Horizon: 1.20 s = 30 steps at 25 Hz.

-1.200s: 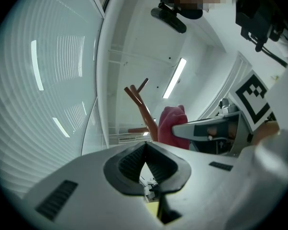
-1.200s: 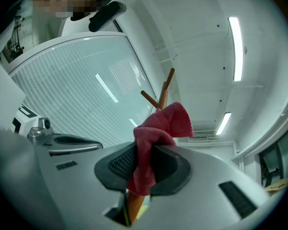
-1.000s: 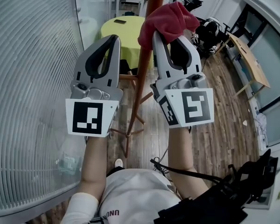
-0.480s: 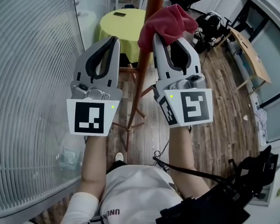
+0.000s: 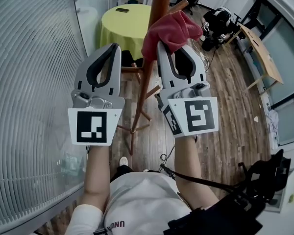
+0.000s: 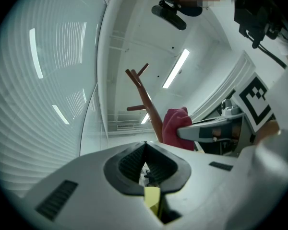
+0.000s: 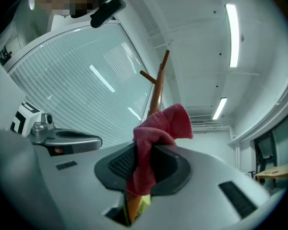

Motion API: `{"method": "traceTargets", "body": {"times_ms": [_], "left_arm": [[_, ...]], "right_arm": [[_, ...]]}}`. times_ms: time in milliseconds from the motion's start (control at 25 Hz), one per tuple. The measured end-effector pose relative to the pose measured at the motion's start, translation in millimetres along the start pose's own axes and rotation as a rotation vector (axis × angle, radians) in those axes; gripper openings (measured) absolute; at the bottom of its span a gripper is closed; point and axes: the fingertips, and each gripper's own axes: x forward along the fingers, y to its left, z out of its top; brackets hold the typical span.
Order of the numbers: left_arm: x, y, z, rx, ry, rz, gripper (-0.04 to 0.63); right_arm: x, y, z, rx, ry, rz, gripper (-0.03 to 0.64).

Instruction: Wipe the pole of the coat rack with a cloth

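Observation:
The brown wooden coat rack pole [image 5: 149,62] rises between my two grippers. My right gripper [image 5: 175,43] is shut on a red cloth [image 5: 170,29], which is bunched over its tips and presses against the pole's right side. In the right gripper view the cloth [image 7: 156,128] hangs out of the gripper [image 7: 144,152], with the pole [image 7: 157,92] behind it. My left gripper [image 5: 115,48] is shut and empty, just left of the pole and apart from it. From the left gripper [image 6: 145,145] I see the pole [image 6: 146,104], the cloth [image 6: 174,128] and a rack peg.
A glass wall with blinds [image 5: 29,72] runs close along the left. A round yellow-green table [image 5: 125,26] stands behind the rack. The rack's legs [image 5: 137,126] spread on the wooden floor. Bags [image 5: 218,23] and a wooden desk [image 5: 259,58] sit at the right.
Both grippers have shifted slightly left in the head view, and the cloth sits closer against the pole. Both jaws stayed shut.

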Motion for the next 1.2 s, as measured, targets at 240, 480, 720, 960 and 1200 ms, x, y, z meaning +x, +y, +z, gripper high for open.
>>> {"method": "traceTargets", "body": {"times_ms": [240,480,720,960,1200], "left_arm": [[-3,-6,-9,0.027,0.028,-0.033,0.012],[-7,-6,-19,0.011,0.045,-0.018,0.012],[-12,-5,-29,0.003,0.082,-0.012,0.012],[-20,-7,-36,-0.004,0.106,-0.005,0.012],[-28,-13,-42,-0.014,0.127,-0.010,0.012]], "right_arm": [[-3,0,-10,0.019,0.021,-0.010,0.074],[-8,2,-23,0.027,0.047,-0.011,0.074],[-9,3,-33,0.031,0.080,-0.014,0.074],[-13,4,-41,0.041,0.104,-0.016,0.074],[-20,9,-50,0.036,0.137,-0.017,0.074]]}}
